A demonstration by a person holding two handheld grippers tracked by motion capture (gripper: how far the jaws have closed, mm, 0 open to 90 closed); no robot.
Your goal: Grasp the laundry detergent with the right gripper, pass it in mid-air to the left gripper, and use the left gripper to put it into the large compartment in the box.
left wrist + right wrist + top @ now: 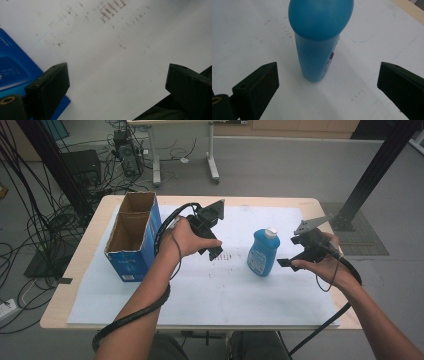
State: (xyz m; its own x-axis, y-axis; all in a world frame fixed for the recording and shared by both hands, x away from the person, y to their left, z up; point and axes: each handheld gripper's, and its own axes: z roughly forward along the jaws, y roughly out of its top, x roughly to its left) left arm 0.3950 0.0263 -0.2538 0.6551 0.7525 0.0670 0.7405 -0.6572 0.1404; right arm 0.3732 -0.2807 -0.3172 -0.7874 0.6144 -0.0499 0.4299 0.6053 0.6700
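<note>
Blue bottle stands upright on the white sheet, right of centre. Right gripper, jaws wide apart and empty, sits just right of it; left gripper, equally wide and empty, hovers near the open blue box at left.

Light is even and diffuse, seemingly from overhead — nothing in the high view is blown out, and shadows stay soft. The blue bottle casts only a faint, short shadow on the white sheet. The high view is slightly soft overall, with mild bending of straight lines toward its edges. The left gripper view is a little hazy; its near black jaws are blurred and dark. In the right gripper view the bottle's rounded top looks soft — a pale shadow pools at its base.
</note>
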